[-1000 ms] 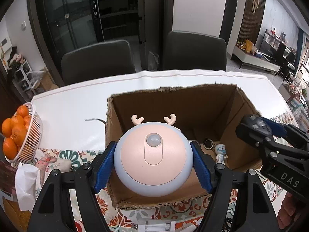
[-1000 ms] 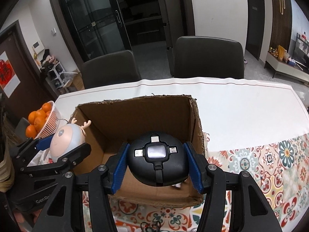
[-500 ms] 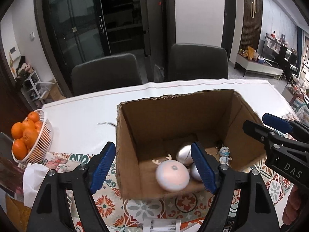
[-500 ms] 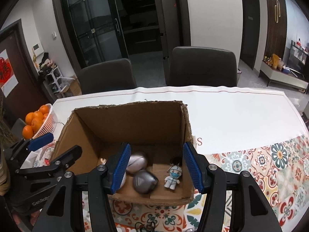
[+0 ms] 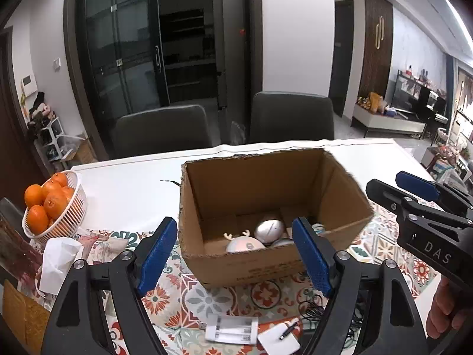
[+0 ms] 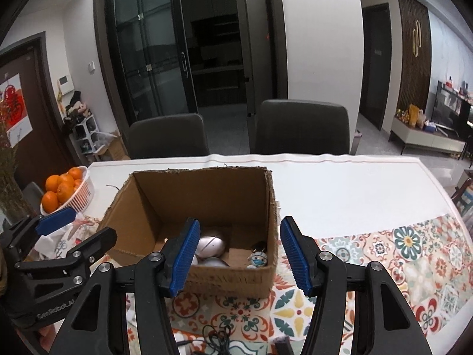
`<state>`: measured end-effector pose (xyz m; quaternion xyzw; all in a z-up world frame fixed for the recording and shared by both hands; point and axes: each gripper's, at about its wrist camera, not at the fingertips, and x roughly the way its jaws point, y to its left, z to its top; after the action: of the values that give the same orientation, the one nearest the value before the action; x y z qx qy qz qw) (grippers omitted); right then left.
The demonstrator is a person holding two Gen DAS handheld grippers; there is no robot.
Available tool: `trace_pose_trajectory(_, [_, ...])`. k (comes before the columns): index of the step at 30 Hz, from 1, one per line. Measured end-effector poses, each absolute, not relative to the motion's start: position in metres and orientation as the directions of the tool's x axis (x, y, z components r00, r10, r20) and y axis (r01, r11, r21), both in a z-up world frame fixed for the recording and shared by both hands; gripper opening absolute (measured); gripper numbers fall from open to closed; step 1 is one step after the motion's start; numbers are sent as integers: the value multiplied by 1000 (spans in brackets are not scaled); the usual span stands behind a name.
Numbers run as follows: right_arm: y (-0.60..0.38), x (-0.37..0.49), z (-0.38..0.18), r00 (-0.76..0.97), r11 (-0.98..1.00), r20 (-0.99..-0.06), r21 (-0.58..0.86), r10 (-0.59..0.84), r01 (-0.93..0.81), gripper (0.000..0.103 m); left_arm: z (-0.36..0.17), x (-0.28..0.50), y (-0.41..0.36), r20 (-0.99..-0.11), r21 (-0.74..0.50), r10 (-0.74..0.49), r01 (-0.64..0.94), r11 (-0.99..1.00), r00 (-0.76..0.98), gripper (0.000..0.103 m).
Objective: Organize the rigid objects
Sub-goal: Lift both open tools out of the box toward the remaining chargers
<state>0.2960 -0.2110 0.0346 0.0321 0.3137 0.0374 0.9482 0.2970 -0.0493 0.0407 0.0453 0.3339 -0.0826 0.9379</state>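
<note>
Both grippers have backed away from the cardboard box (image 5: 266, 236) since 1 second ago, when each carried a round gadget; now the left gripper (image 5: 233, 254) and right gripper (image 6: 236, 254) hang spread and empty. Nearest, white adapters (image 5: 233, 330) and a black cable (image 6: 217, 335) lie loose on the patterned cloth. Farther in, the antlered light (image 5: 244, 241), silver pieces and figurine (image 6: 257, 259) sit inside the box. Judged mid-task: next comes lowering onto a loose item.
</note>
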Motion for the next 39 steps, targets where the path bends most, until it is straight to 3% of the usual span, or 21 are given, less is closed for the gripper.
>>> trace_pose_trajectory(14, [-220,237,39,838,996,-539,53,84,-66,58,33,244,-65,-589,17,-185,242,970,786,80])
trace_pose_trajectory(39, [-246,186,1,827,999,-560,16,42,-40,58,-14,193,-95,-654,-8,-250,324,946,714,80])
